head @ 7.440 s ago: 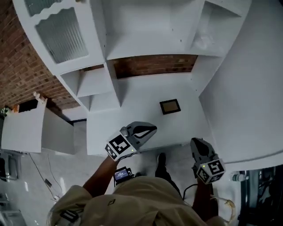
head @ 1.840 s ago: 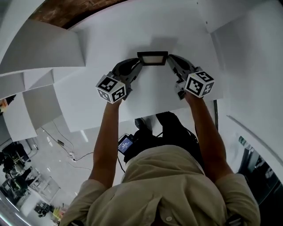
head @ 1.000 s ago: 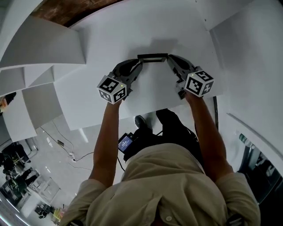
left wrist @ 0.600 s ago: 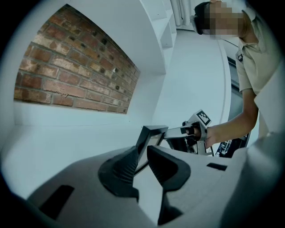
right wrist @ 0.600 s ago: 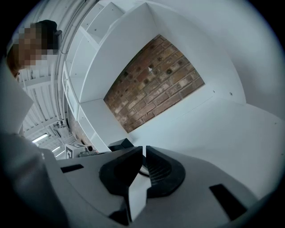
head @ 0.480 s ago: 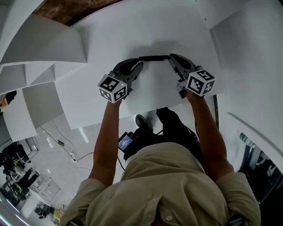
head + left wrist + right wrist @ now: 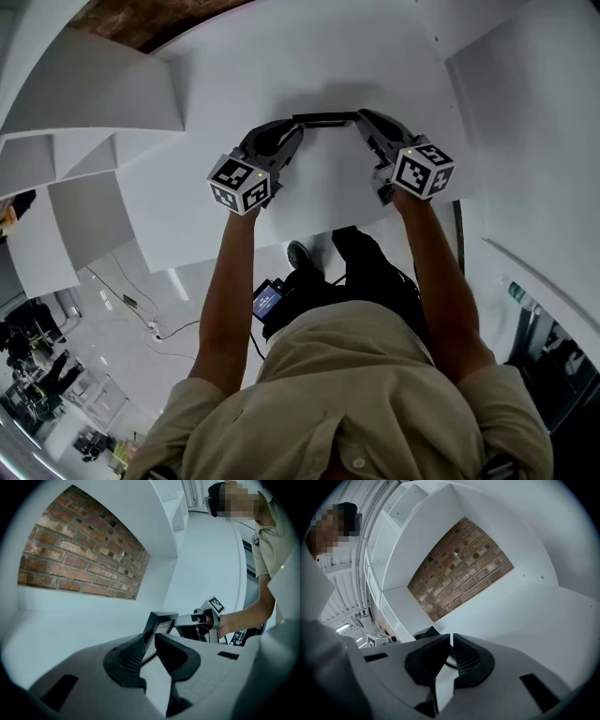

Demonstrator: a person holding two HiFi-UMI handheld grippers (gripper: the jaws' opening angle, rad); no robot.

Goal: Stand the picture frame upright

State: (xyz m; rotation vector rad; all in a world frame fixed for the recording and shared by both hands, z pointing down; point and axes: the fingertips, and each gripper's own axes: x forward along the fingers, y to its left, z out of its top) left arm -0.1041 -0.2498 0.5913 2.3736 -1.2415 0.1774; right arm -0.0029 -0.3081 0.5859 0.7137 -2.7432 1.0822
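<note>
The black picture frame stands on edge on the white shelf, so the head view shows only its thin top rim. My left gripper is shut on the frame's left end. In the left gripper view the frame's dark corner rises from between the two pads, with the glass face beyond. My right gripper is shut on the frame's right end. In the right gripper view my right gripper shows a thin pale sliver pinched between nearly touching pads.
A red brick back wall closes the shelf bay behind the frame. A white side panel stands to the right and slanted white shelf dividers to the left. The shelf's front edge runs above the person's forearms.
The frame has tipped from lying with its face showing to standing on edge. Both grippers have stayed on its two ends and shifted only slightly.
</note>
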